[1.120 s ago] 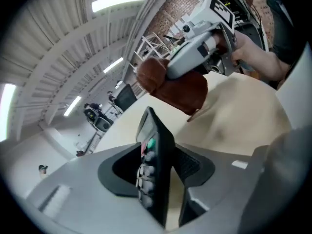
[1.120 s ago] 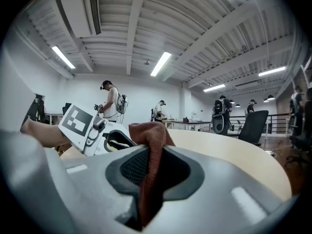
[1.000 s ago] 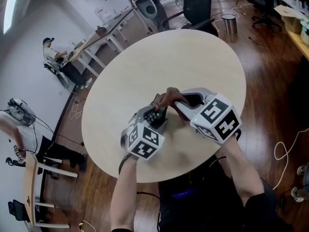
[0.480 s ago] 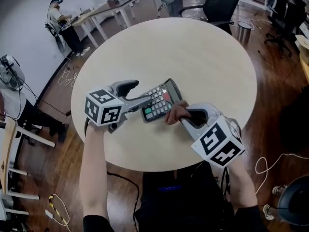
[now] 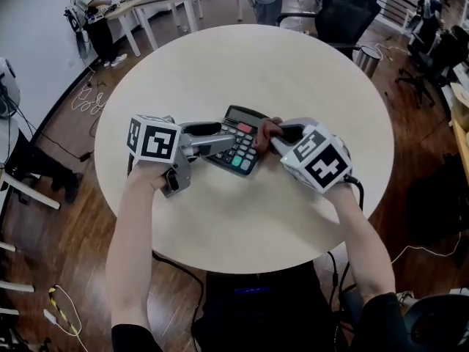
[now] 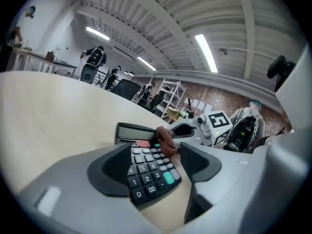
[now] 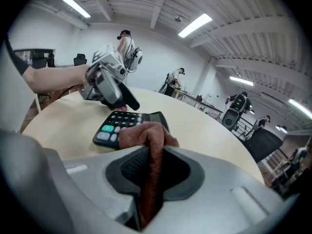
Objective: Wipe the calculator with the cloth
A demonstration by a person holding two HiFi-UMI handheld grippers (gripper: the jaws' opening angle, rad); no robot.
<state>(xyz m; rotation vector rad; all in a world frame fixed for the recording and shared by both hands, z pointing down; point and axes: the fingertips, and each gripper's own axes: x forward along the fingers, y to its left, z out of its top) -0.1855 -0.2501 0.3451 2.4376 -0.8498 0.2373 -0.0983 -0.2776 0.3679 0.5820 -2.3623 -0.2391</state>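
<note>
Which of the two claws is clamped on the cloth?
The right claw: its jaws pinch the brown terry cloth. The left claw has just been opening, and its jaws stand apart on either side of the black desktop calculator.

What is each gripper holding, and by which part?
Right gripper pinches the cloth by a bunched fold. Left gripper holds nothing: its jaws have just been opening, the calculator between them.

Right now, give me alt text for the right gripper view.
The right gripper's jaws are shut on a brown cloth, bunched over the near edge of a black calculator on a pale table. Beyond, the left gripper, its jaws just opened, hangs at the calculator's far side.
</note>
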